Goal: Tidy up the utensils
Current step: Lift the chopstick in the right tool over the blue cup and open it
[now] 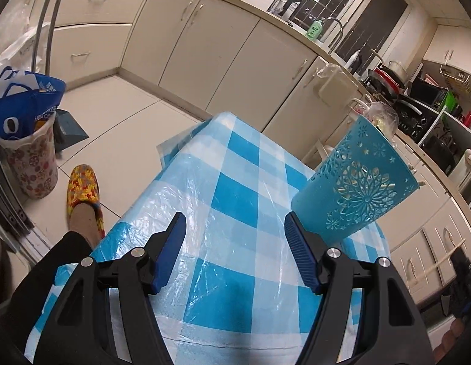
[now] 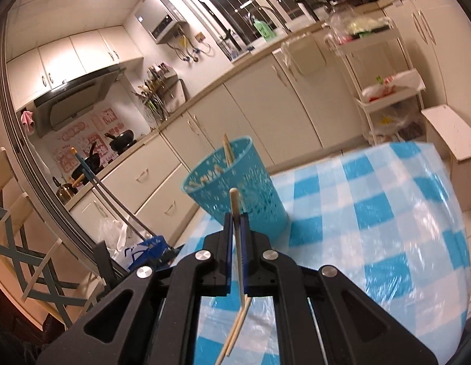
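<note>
Two grippers hang over a table with a blue and white checked cloth (image 1: 235, 164). The left gripper (image 1: 235, 228) has its jaws wide apart, with nothing between them. A blue cup with cut-out holes (image 1: 357, 188) stands on the cloth just to its right. The right gripper (image 2: 235, 222) is squeezed tight on a pair of wooden chopsticks (image 2: 239, 261), right in front of the blue cup. More chopsticks (image 2: 227, 152) stick up out of that cup.

Teal cutout holder (image 2: 238, 185) upright w/ chopsticks (image 2: 227, 149) inside, maybe two.
</note>
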A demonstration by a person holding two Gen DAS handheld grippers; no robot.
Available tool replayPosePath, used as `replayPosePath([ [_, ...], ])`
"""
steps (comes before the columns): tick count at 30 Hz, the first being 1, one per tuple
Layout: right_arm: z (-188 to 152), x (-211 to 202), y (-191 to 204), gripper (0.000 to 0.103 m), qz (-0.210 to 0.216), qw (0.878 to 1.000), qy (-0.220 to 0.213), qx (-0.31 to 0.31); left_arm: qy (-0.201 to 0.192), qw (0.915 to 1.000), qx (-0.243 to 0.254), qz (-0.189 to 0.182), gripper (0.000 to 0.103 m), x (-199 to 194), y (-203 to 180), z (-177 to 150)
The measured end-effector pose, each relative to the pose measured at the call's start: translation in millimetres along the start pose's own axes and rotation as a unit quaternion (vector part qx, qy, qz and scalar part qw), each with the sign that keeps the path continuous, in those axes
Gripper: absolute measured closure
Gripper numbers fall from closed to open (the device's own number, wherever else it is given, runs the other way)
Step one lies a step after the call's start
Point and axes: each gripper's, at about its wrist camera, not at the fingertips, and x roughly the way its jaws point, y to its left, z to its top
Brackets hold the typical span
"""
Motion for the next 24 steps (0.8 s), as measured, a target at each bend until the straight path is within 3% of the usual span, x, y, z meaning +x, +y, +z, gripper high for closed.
replayPosePath([
  [11,23,-10,23,0.098,0.002,0.999,-0.024,-0.040,0.003,1.0000,-0.001,-0.001,0.039,2,0,-1],
  [24,116,-11,82,0.098,0.044,0.989,-0.092,-0.106,0.003,1.0000,-0.007,-0.006,0.039,4,-4,-7],
])
